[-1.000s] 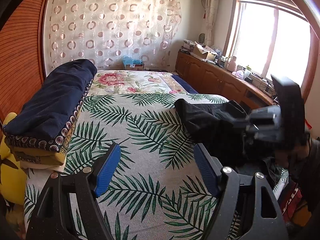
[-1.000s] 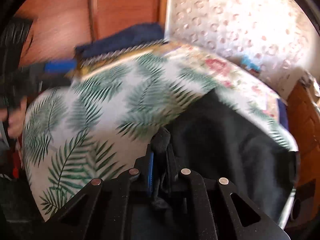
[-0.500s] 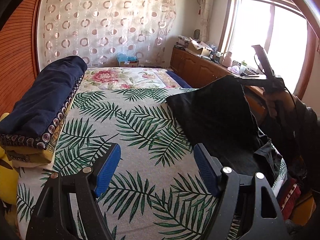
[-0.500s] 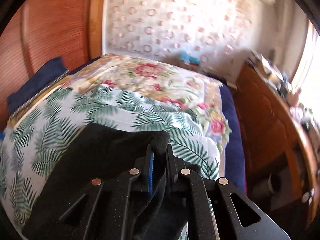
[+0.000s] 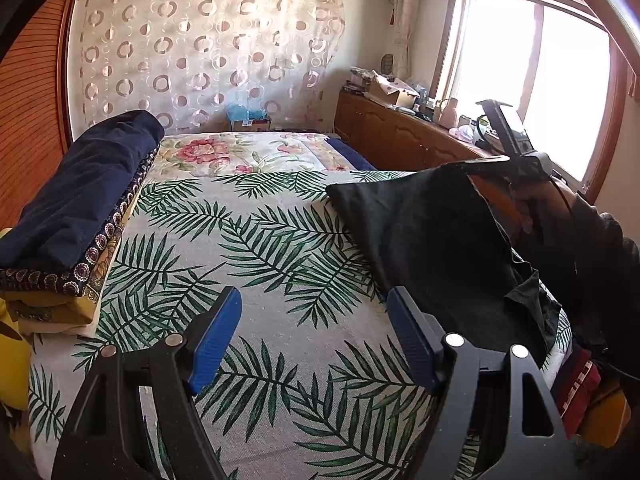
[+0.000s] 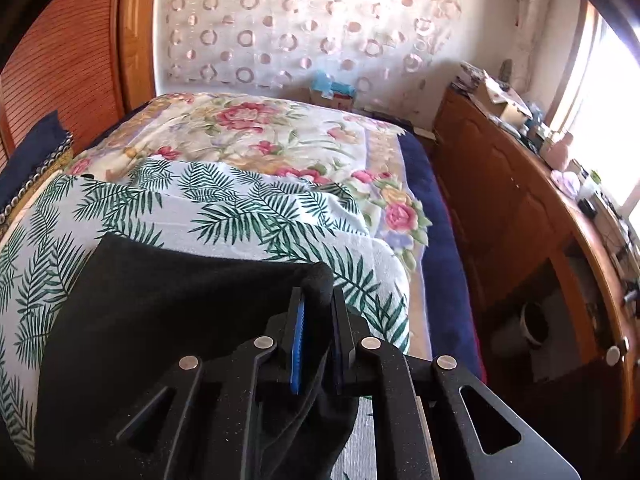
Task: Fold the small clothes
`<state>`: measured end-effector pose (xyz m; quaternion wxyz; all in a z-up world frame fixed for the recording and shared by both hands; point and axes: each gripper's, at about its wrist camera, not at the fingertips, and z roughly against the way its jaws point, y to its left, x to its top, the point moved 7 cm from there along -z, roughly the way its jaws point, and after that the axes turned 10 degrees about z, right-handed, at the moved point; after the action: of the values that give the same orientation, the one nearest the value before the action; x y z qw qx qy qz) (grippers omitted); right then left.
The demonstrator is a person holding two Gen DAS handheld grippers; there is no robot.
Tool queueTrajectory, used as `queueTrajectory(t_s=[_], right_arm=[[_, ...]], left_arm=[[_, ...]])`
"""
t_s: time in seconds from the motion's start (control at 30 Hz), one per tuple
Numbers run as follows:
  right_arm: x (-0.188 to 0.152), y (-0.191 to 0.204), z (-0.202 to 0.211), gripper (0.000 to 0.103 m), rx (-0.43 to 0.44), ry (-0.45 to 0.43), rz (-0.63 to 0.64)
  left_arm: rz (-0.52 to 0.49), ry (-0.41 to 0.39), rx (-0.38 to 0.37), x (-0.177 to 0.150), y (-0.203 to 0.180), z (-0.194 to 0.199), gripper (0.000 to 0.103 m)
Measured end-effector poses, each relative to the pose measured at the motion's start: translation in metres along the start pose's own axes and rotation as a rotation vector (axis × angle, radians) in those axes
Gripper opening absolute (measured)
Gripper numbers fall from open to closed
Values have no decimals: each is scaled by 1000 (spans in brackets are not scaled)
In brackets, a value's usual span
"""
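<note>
Left wrist view shows the black garment [image 5: 432, 240] lying to the right of the left gripper [image 5: 314, 340], whose jaws are spread with nothing between them above the palm-print bedspread [image 5: 256, 248]. The right gripper [image 6: 318, 332] is raised over the bed's right edge, jaws clenched on one garment corner, so cloth drapes down-left, its free corner nearer the left hand.

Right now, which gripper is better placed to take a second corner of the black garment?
Left. The left gripper is open and free above the bed, with the black garment just beside it. The right gripper is shut on one corner.
</note>
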<state>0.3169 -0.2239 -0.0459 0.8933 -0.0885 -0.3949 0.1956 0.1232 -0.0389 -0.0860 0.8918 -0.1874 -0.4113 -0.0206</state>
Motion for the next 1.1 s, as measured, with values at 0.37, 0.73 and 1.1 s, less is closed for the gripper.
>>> queueTrajectory(t_s=[0.37,0.73,1.1], right_arm=[[-34,20,82,22,37,-104,-10],[-131,73,145,33,186,-108,26],[-157,79,149,47,245,-9,44]], left_arm=[[-23,25,-32,-6,-20,-8,76],[-50,58,-61,-15,-43,-18,76],[-36,53,-81,-17,-44,-16,76]])
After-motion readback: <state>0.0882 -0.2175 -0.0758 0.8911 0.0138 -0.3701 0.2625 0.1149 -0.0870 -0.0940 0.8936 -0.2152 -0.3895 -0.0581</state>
